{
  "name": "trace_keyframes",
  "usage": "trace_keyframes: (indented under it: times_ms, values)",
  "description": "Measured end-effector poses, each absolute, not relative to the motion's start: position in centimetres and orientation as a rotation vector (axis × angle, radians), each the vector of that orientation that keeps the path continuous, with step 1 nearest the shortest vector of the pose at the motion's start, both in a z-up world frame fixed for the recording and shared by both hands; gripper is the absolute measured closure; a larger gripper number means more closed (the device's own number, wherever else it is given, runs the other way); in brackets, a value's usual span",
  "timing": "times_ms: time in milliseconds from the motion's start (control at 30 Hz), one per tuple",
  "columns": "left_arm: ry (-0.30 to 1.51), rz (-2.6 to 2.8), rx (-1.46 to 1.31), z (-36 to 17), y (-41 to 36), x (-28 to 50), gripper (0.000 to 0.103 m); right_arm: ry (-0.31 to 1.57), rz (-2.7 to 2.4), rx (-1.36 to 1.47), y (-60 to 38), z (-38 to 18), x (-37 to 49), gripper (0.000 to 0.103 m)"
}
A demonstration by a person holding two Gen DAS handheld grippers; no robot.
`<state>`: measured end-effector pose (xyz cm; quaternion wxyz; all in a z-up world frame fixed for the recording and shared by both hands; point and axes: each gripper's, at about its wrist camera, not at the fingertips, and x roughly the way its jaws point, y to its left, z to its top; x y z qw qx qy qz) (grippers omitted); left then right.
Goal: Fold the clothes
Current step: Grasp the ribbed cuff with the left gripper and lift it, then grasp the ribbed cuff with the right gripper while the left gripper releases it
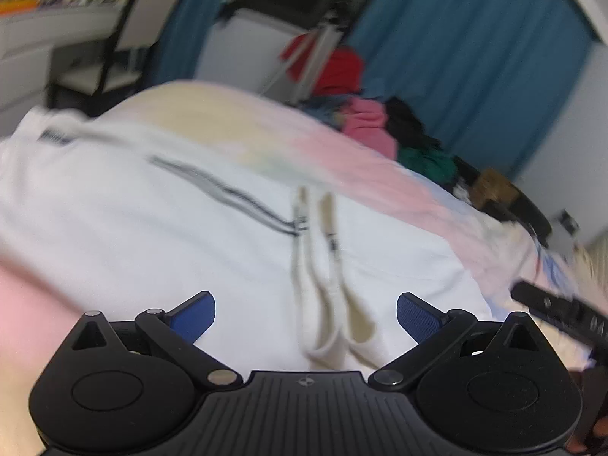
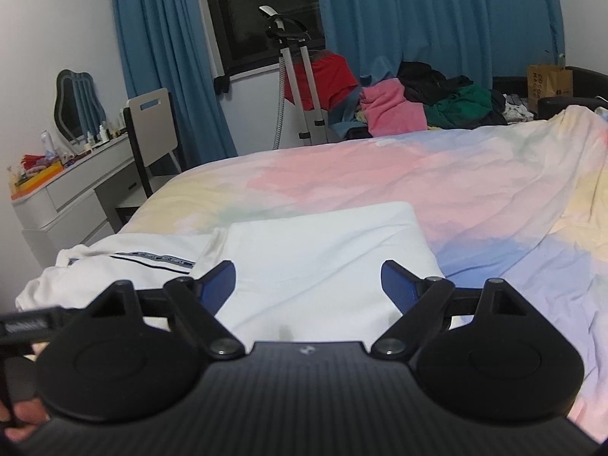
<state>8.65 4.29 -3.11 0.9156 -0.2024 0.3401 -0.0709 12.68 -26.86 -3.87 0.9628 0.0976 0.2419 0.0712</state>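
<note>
Both my grippers, left (image 1: pixel 306 317) and right (image 2: pixel 307 285), hang with jaws apart over white clothing.
White garment (image 2: pixel 304 262) with dark stripe trim lies partly folded, centre frame, on pastel bedsheet (image 2: pixel 437 190).

I'm seeing pastel bedsheet (image 2: pixel 437 190) lying across the bed, blue curtains (image 2: pixel 437 19) hanging far, garment steamer (image 2: pixel 300 76) standing far centre, chair (image 2: pixel 152 133) and white dresser (image 2: pixel 68 197) sitting far left.

White garment (image 2: pixel 323 266) with dark stripe on pastel pink-yellow-blue bedsheet (image 2: pixel 418 182); blue curtains (image 2: pixel 437 19).
</note>
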Motion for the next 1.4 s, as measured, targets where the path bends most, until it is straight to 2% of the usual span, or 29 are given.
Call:
trace_keyframes:
  times_ms: [133,267,500,600,700,833,967,1033,1133,1267,1400]
  values:
    - [0.75,-0.016,-0.574,-3.1,8.3,8.7,0.0,0.503,0.136,0.224,-27.3,-4.1,12.7,0.018]
    - [0.843,0.212,-0.506,-3.6,11.3,9.6,0.003,0.535,0.107,0.247,-27.8,-4.5,13.0,0.018]
    - [0.867,0.335,-1.001,-8.2,19.2,12.0,0.011,0.597,0.086,0.259,-27.8,-5.7,13.6,0.018]
    - [0.82,0.347,-1.083,-8.9,21.2,13.4,0.012,0.619,0.105,0.257,-27.4,-6.2,13.8,0.018]
    - [0.715,0.405,-1.055,-8.4,22.8,13.9,0.032,0.646,0.128,0.242,-26.5,-6.9,14.1,0.018]
    - [0.605,0.446,-1.126,-9.6,25.0,13.7,0.041,0.677,0.173,0.198,-24.9,-7.8,14.7,0.018]
    - [0.565,0.464,-1.017,-8.7,24.7,14.7,0.055,0.669,0.236,0.1,-22.2,-8.6,15.5,0.018]
    - [0.528,0.469,-0.935,-7.6,24.3,15.1,0.068,0.661,0.274,0.04,-20.6,-9.0,15.9,0.018]
    - [0.447,0.449,-0.819,-5.7,22.9,15.2,0.078,0.688,0.323,-0.031,-18.7,-9.9,16.9,0.018]
    - [0.387,0.434,-0.578,-2.7,18.8,15.7,0.081,0.747,0.321,-0.075,-17.5,-11.4,17.3,0.017]
    - [0.273,0.397,-0.463,0.7,14.2,15.3,0.083,0.8,0.341,0.026,-19.3,-9.8,17.0,0.019]
